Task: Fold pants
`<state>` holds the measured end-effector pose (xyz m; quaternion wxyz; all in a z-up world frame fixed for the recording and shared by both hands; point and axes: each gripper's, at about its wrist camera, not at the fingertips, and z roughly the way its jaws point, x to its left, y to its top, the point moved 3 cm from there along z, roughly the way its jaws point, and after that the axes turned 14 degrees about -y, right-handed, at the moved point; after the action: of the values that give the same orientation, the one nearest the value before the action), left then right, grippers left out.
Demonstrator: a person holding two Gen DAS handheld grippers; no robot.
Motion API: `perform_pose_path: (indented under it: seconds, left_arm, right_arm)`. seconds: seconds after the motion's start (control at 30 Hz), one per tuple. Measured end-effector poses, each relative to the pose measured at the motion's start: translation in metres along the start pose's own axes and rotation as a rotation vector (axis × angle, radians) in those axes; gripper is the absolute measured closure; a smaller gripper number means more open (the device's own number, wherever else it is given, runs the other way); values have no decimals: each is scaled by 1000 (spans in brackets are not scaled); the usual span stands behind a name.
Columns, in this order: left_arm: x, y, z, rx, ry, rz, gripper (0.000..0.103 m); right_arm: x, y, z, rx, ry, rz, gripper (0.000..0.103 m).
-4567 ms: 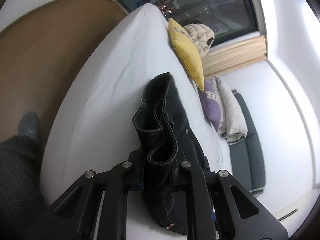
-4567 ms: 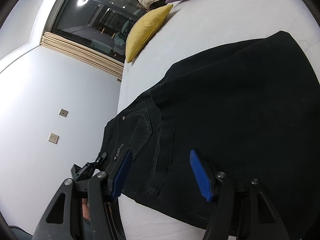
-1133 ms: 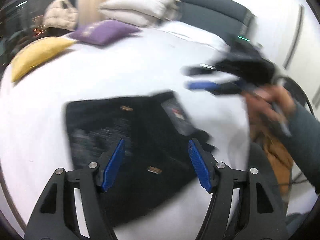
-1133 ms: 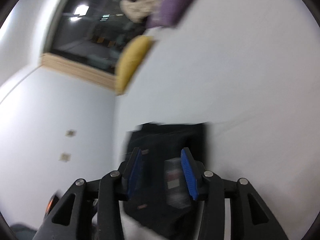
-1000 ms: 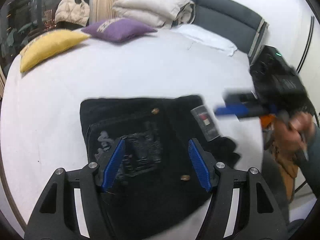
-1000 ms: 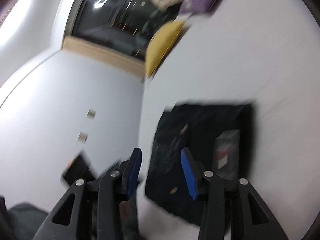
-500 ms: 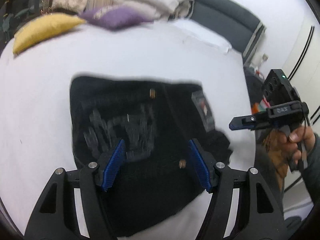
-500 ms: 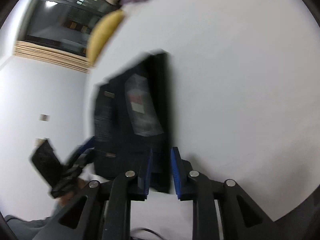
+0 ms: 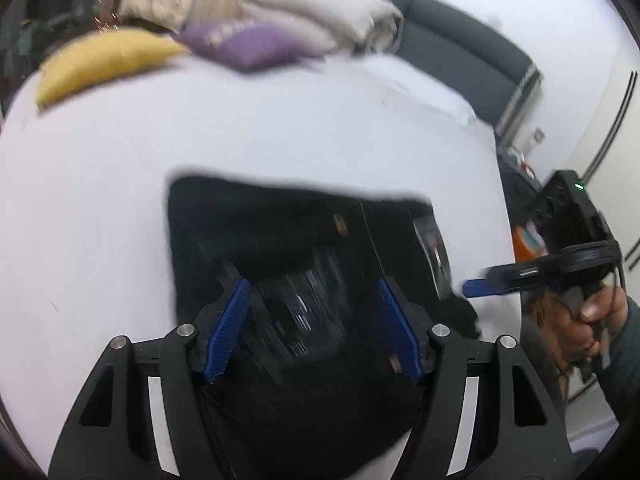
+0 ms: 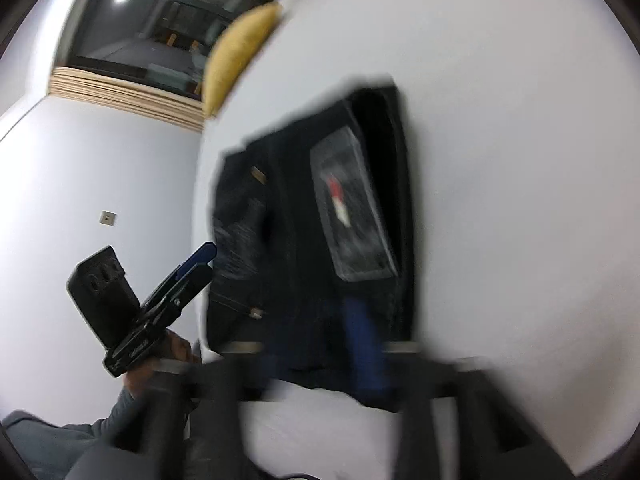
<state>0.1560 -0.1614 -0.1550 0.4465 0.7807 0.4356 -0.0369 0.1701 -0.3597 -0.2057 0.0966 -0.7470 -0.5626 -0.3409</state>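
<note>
The black pants (image 9: 280,224) lie folded into a compact rectangle on the white bed (image 9: 240,128), with a grey label patch (image 9: 434,256) on top. My left gripper (image 9: 316,328) is open and empty, held just above the near part of the pants. My right gripper (image 9: 474,289) shows from the side at the pants' right edge. In the right wrist view the pants (image 10: 292,216) fill the middle and the right gripper (image 10: 340,344) is heavily blurred at the near edge; its jaws look nearly closed, with the pants' edge between or behind them. The left gripper (image 10: 196,264) shows there too, at the left.
A yellow pillow (image 9: 100,60), a purple pillow (image 9: 248,44) and a folded beige duvet (image 9: 328,12) lie at the far end of the bed. A dark headboard (image 9: 460,56) stands at the back right. A dark window (image 10: 152,40) is in the wall.
Since 4.6 s ago the left gripper has let go of the pants, which now lie folded flat. The right gripper has narrowed and dropped to the pants' edge. Both views are blurred by motion.
</note>
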Motion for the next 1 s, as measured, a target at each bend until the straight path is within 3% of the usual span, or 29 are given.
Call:
perform_pose_path:
  seconds: [0.1, 0.13, 0.23, 0.3, 0.33, 0.4, 0.47, 0.57, 0.63, 0.67, 0.83, 1.0]
  left_arm:
    - [21, 21, 15, 15, 20, -24, 39]
    - [28, 26, 22, 24, 36, -20, 39]
    - [60, 32, 65, 112, 69, -96, 38]
    - [76, 30, 80, 150, 62, -134, 38]
    - [76, 31, 77, 143, 60, -129, 38]
    - [68, 34, 64, 128, 82, -102, 37]
    - [62, 38, 37, 62, 107, -87, 37]
    - [66, 33, -1, 4, 170, -108, 37]
    - [74, 25, -20, -19, 149, -157, 34]
    - [78, 16, -23, -19, 144, -185, 25]
    - [94, -26, -4, 90, 69, -321, 23]
    - [91, -35, 19, 159, 43, -276, 23]
  right_arm:
    - [31, 26, -3, -65, 105, -71, 26]
    - [37, 34, 4, -68, 104, -83, 25]
    - [21, 51, 32, -53, 19, -58, 22]
    - [-2, 57, 48, -12, -28, -5, 29]
    - [-10, 58, 46, -22, -13, 24, 36]
    - [-10, 56, 32, -46, -12, 23, 37]
    - [-12, 48, 9, -108, -44, 5, 26]
    - [-22, 41, -20, -161, -52, -4, 17]
    - [-31, 38, -23, -154, -57, -12, 13]
    - [-34, 33, -21, -142, -70, -9, 13]
    - [-42, 27, 20, -35, -84, 42, 13]
    - [-32, 22, 48, 12, -137, 1, 14]
